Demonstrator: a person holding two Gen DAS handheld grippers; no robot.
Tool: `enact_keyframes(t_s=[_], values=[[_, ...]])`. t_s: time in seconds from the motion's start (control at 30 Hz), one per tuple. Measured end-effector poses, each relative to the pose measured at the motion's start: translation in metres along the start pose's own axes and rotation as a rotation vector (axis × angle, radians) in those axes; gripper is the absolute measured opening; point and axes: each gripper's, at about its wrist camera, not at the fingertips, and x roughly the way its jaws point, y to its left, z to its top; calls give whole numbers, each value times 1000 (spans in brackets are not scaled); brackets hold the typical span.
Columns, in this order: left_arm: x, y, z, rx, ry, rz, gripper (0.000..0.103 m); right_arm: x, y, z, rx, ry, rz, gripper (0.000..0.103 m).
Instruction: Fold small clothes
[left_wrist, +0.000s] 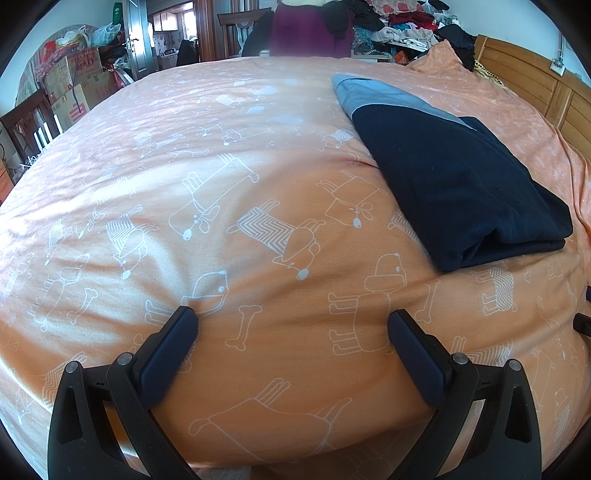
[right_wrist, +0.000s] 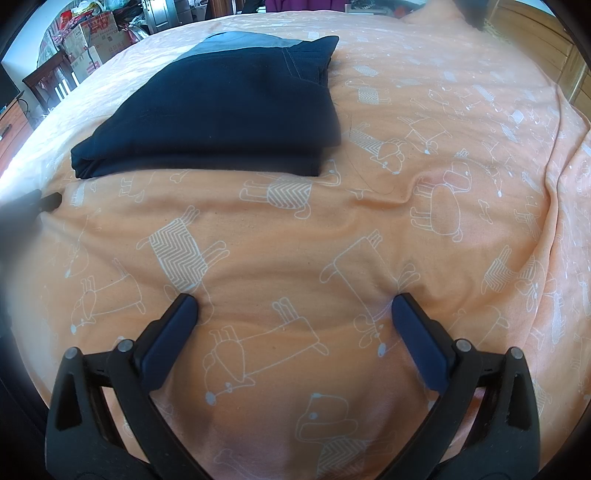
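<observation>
1. An orange bed cover (left_wrist: 280, 258) printed with white cartoon dogs and bones is spread across the whole bed, filling both wrist views; shallow wrinkles are seen near its front edge.
2. A wooden headboard (left_wrist: 532, 81) is seen along the far right side of the bed in the left wrist view.
3. A heap of mixed clothes (left_wrist: 402, 22) is piled beyond the far edge, with stacked cardboard boxes (left_wrist: 74, 81) at the far left beside a dark wooden chair (left_wrist: 26, 122).
4. A dark navy garment (left_wrist: 458, 188), already folded into a thick block with a grey-blue panel at its far end, is laid flat on the cover, ahead and to the right of the left gripper and ahead-left of the right one; nothing is lying between it and either tool.
5. The left gripper (left_wrist: 291, 321) is held low over bare cover, its fingers spread wide and holding nothing.
6. The right gripper (right_wrist: 293, 306) is likewise spread wide and empty, its fingertips (right_wrist: 186, 306) touching or just above the wrinkled fabric.
</observation>
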Motion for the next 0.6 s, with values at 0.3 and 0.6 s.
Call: enact_keyframes(t_s=[0.3,0.6], values=[[0,-1,0,-1,2,0,103,0,0,0,0,1,1,103],[0,0,0,-4,4,-6,103,1,0,0,0,1,2,103]])
